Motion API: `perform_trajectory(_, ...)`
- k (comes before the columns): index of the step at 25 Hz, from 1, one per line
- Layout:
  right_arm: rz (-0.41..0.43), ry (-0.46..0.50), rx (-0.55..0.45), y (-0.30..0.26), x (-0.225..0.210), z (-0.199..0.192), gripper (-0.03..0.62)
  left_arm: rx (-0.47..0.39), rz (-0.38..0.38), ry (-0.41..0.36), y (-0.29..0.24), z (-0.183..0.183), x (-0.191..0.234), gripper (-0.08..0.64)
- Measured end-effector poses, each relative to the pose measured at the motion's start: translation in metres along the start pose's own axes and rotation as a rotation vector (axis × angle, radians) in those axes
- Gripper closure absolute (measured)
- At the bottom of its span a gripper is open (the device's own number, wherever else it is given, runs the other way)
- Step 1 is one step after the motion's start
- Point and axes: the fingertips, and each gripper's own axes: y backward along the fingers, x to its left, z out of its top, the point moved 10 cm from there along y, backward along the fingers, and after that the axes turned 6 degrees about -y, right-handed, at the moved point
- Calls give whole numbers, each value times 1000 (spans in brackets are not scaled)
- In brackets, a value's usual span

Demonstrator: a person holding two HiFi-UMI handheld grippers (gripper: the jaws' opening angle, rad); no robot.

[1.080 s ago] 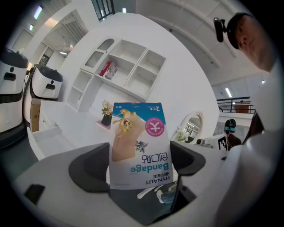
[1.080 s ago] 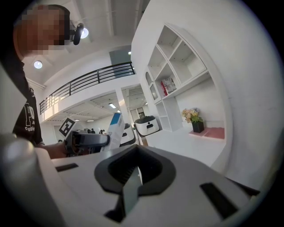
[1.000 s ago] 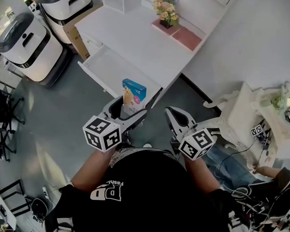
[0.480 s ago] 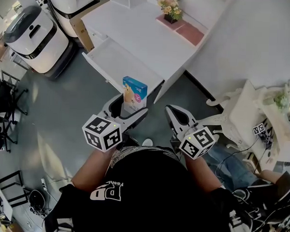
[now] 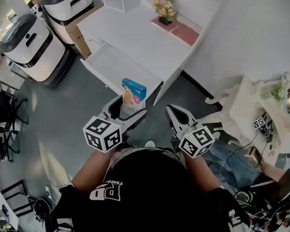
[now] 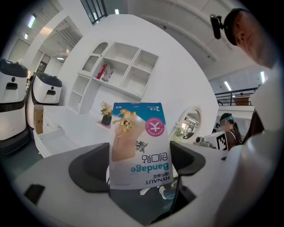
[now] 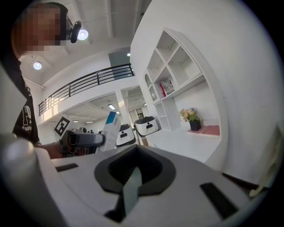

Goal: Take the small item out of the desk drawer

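A small blue-and-white bandage box (image 5: 133, 93) stands upright in my left gripper (image 5: 128, 110), which is shut on its lower part. It hangs above the grey floor, just in front of the open white drawer (image 5: 106, 64) of the white desk (image 5: 138, 34). In the left gripper view the box (image 6: 140, 142) fills the gap of the left gripper (image 6: 138, 167), its print upside down. My right gripper (image 5: 176, 118) hovers beside it to the right, shut with nothing in it. In the right gripper view the right gripper (image 7: 133, 177) shows its jaws pressed together, with the box (image 7: 110, 128) off to the left.
A flower pot (image 5: 161, 8) and a pink mat (image 5: 185, 34) sit at the desk's back. Two white rounded machines (image 5: 28, 45) stand left of the desk. An ornate white table (image 5: 249, 109) and cables lie to the right. White shelves (image 6: 120, 73) rise behind the desk.
The head view sways slightly, so the desk shifts in frame. Both grippers and the held box keep about the same place.
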Motion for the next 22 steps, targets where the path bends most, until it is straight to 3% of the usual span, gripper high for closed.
perform_trajectory(22, 25, 6, 23, 6, 10, -13, 586, 8, -22, -9, 3, -6, -11, 143)
